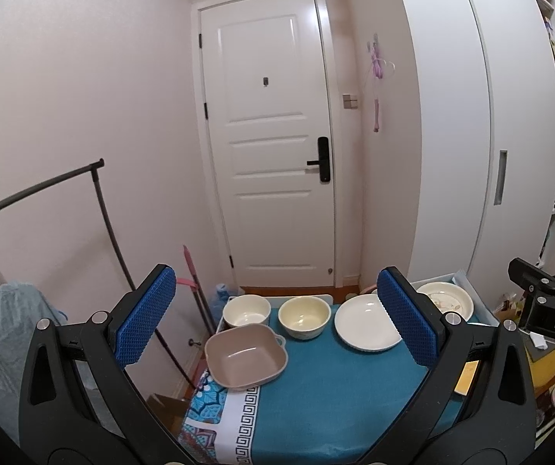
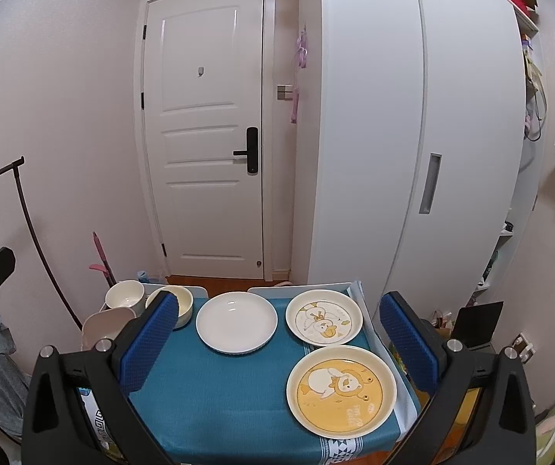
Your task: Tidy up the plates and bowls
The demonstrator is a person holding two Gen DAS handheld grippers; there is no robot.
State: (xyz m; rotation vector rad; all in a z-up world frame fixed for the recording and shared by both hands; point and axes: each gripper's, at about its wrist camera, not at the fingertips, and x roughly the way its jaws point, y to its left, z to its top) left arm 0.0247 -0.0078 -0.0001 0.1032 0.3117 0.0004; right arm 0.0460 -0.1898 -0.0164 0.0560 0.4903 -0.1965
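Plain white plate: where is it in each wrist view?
Left wrist: plain white plate right of centre, partly behind the right blue pad, right of the yellow bowl.
Right wrist: plate at centre, left of the duck plate.
Shared landmark: white door behind the table.

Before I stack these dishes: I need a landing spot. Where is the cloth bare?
Bare teal cloth lies at the near middle, bordered by the yellow plate, the white plate and the square pink bowl. The far edge is crowded: two round bowls, white plate, duck plate.
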